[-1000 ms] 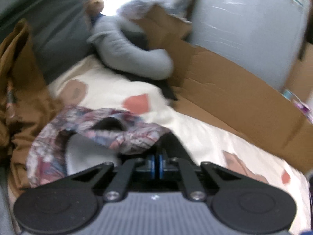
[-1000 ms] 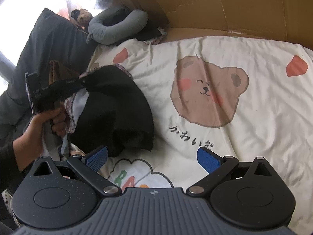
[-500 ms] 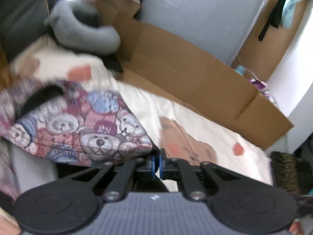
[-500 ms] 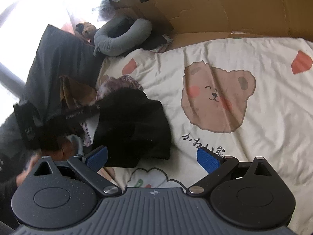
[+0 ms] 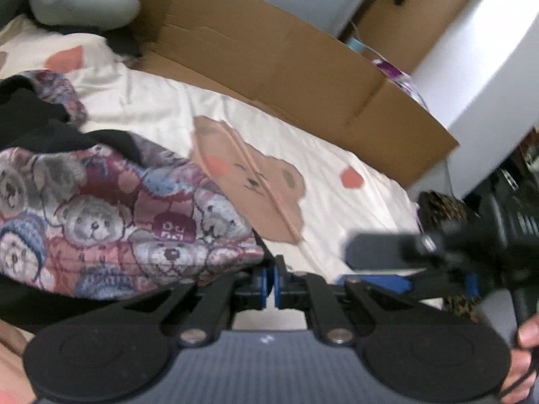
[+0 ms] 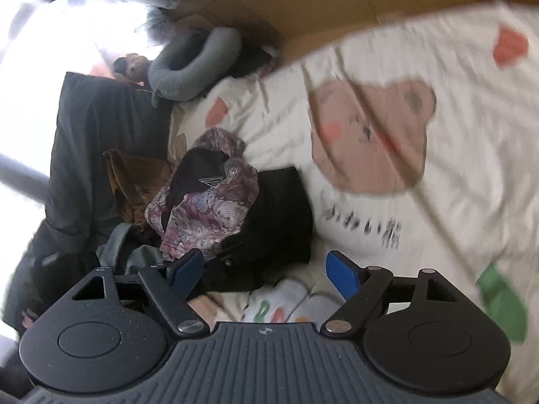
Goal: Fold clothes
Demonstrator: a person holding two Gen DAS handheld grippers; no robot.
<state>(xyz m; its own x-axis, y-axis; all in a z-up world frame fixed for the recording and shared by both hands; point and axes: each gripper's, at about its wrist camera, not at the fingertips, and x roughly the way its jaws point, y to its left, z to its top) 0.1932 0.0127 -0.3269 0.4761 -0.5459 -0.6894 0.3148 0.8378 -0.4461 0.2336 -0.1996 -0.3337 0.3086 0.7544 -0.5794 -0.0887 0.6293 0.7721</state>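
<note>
The left gripper [image 5: 268, 282] is pinched tight on the teddy-print garment [image 5: 111, 215], which bunches at its nine o'clock. Only this view catches the right gripper [image 5: 397, 269] at three o'clock. The right wrist view shows its blue jaws closing on bare bear-print sheet [image 6: 387, 128], the garment heaped at eleven o'clock. Farther: a grey neck pillow [image 6: 195, 64], then cardboard [image 5: 276, 57].

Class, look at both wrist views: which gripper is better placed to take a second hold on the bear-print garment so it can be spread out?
Probably the right gripper: its jaws, now closing, hold nothing and face the bear-print garment. The left gripper is already shut on that garment's edge.
</note>
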